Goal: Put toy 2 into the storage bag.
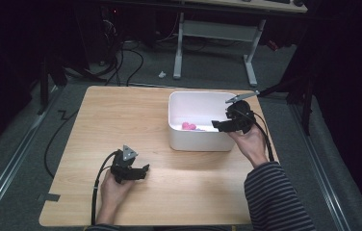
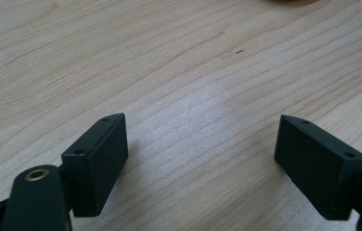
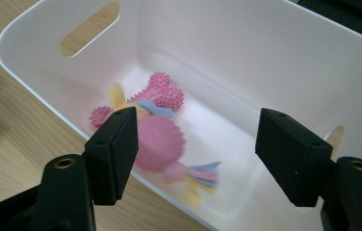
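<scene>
Resting low over the bare table (image 1: 121,120), the left gripper (image 2: 200,159) holds its jaws wide, empty. Farther off, the right gripper (image 3: 196,144) stands part-open above the white bin (image 3: 265,53); inside lies a blurred pink spiky toy (image 3: 160,139), partly hidden.

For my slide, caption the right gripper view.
Open right tongs above a white bin holding a pink spiky toy.

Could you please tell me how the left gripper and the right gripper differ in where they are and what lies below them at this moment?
The left gripper sits low over the bare wooden table; the right gripper is raised over the white bin. Between the left gripper's jaws only wood grain shows; below the right gripper's jaws a pink spiky toy lies in the bin, untouched. Both have open jaws and hold nothing.
</scene>
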{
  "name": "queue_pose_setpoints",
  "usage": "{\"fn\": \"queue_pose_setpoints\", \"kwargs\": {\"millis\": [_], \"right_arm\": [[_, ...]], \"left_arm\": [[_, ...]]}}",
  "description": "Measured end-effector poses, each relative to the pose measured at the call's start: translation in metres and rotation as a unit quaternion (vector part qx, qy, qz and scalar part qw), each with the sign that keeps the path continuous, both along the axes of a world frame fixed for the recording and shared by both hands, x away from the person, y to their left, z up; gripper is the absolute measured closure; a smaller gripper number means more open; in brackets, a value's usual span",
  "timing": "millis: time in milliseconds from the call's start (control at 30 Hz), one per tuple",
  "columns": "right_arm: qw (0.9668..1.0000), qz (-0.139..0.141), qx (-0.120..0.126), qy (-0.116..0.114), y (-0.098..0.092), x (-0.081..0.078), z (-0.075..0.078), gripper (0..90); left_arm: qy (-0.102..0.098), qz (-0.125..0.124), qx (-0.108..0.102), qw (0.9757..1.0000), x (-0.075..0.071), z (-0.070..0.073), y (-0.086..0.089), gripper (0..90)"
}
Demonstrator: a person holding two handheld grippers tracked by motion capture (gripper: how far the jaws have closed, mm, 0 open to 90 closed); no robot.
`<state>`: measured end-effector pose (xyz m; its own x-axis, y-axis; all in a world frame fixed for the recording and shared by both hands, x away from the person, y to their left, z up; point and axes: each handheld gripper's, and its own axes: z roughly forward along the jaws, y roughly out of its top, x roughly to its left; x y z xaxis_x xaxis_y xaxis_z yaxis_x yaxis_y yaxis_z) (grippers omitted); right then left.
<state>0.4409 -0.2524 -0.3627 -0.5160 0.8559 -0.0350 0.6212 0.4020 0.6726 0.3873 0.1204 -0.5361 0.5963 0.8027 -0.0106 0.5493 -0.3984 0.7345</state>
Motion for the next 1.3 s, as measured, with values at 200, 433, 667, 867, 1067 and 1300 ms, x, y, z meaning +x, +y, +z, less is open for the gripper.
{"fn": "queue_pose_setpoints", "kwargs": {"millis": [200,433,667,867,1067,1300], "right_arm": [[0.9993,0.003,0.020,-0.033,-0.017,-0.025,0.005,34.9],[0.9974,-0.001,0.043,-0.057,-0.047,-0.056,0.002,36.3],[0.9965,-0.023,0.053,-0.060,-0.073,-0.079,-0.006,37.2],[0.9954,-0.040,0.059,-0.064,-0.088,-0.093,-0.014,37.5],[0.9948,-0.050,0.057,-0.068,-0.098,-0.101,-0.024,37.6],[0.9937,-0.064,0.069,-0.062,-0.107,-0.108,-0.042,37.6]], "left_arm": [[0.000,0.000,0.000,1.0000,0.000,0.000,0.000,19.3],[0.000,0.000,0.000,1.0000,0.000,0.000,0.000,19.3],[0.000,0.000,0.000,1.0000,0.000,0.000,0.000,19.3],[0.000,0.000,0.000,1.0000,0.000,0.000,0.000,19.3],[0.000,0.000,0.000,1.0000,0.000,0.000,0.000,19.3],[0.000,0.000,0.000,1.0000,0.000,0.000,0.000,19.3]]}}
